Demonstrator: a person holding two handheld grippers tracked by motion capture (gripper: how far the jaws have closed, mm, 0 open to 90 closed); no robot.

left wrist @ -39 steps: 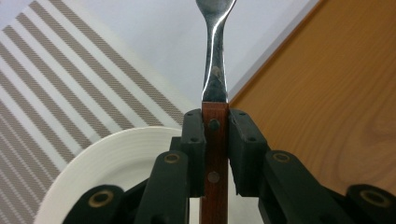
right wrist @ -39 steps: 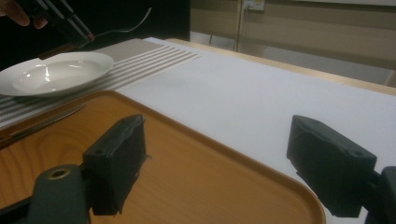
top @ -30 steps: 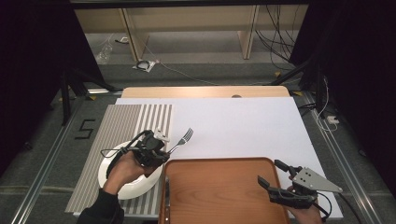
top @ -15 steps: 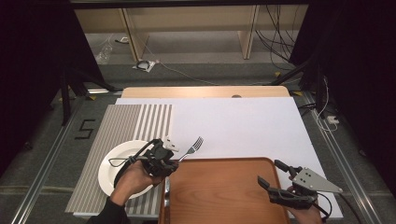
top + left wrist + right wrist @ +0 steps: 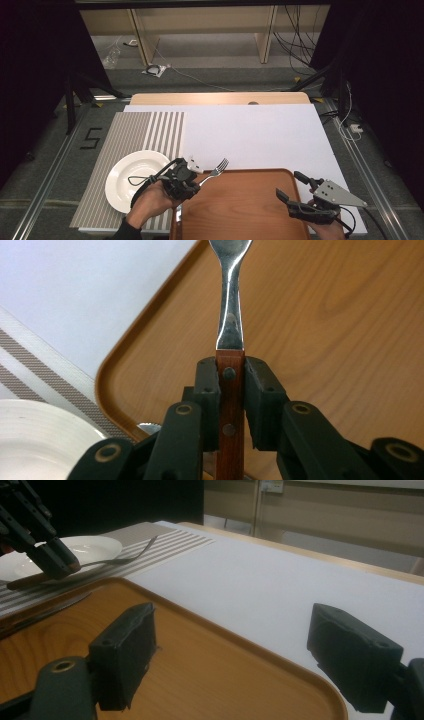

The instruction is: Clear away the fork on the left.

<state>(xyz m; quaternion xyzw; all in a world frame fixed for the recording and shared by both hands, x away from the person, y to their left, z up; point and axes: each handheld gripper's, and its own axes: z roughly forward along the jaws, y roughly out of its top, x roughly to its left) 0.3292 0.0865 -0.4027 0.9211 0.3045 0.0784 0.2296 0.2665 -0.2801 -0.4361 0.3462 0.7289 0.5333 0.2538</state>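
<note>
Now clamped by the left gripper (image 5: 192,181) at its wooden handle: fork (image 5: 214,172), tines pointing out over the near-left corner of the wooden tray (image 5: 250,210), just beside the white plate (image 5: 127,177). Right gripper (image 5: 297,192) low over the tray's right edge, fingers apart, holding nothing.

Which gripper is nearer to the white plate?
Left. The left gripper, holding a fork, sits just beside the plate at its right edge; the right gripper is across the tray.
</note>
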